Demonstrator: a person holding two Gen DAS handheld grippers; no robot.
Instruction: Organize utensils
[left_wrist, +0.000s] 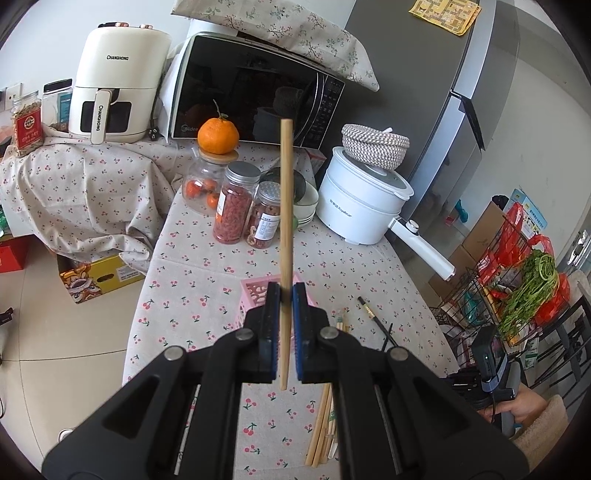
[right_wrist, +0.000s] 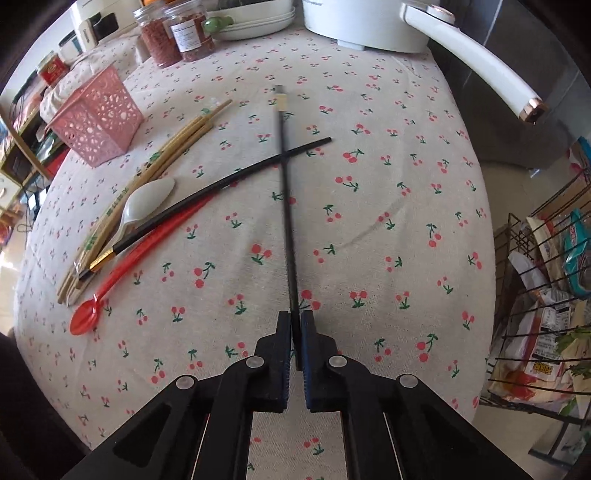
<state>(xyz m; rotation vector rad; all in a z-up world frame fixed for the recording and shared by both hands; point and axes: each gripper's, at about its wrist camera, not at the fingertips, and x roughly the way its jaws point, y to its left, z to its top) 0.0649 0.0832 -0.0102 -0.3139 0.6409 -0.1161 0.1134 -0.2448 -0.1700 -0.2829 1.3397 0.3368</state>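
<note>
— Two chopsticks are gripped right now, one per hand?

— Yes. The left gripper (left_wrist: 286, 295) has its jaws closed tight on a bamboo chopstick (left_wrist: 285, 206), which stands nearly upright between the pads, most of its length rising above them and a short end poking out below.

— And the right gripper (right_wrist: 295, 321)?

— Its jaws are pinched shut on a black chopstick (right_wrist: 286, 192), clamped near one end. The stick runs away from the camera over the desk (right_wrist: 388, 166) to a pale tip at the far end; it looks slightly blurred, so I cannot tell whether that tip touches the cloth.

— Does it cross anything?

— It passes over a second black chopstick (right_wrist: 229, 181) that lies slantwise on the cherry-print cloth, its gold-banded end down by the other utensils.

— What else lies there?

— To the left, a bundle of bamboo chopsticks (right_wrist: 166, 155), a white spoon (right_wrist: 147, 203) resting on them, and a red spoon (right_wrist: 122, 280) beside the black stick, bowl nearest the camera.

— And the holder?

— A pink perforated basket (right_wrist: 98, 118) stands upright on the desk just beyond the bundle's far tips. In the left view it sits directly behind the closed jaws.
</note>
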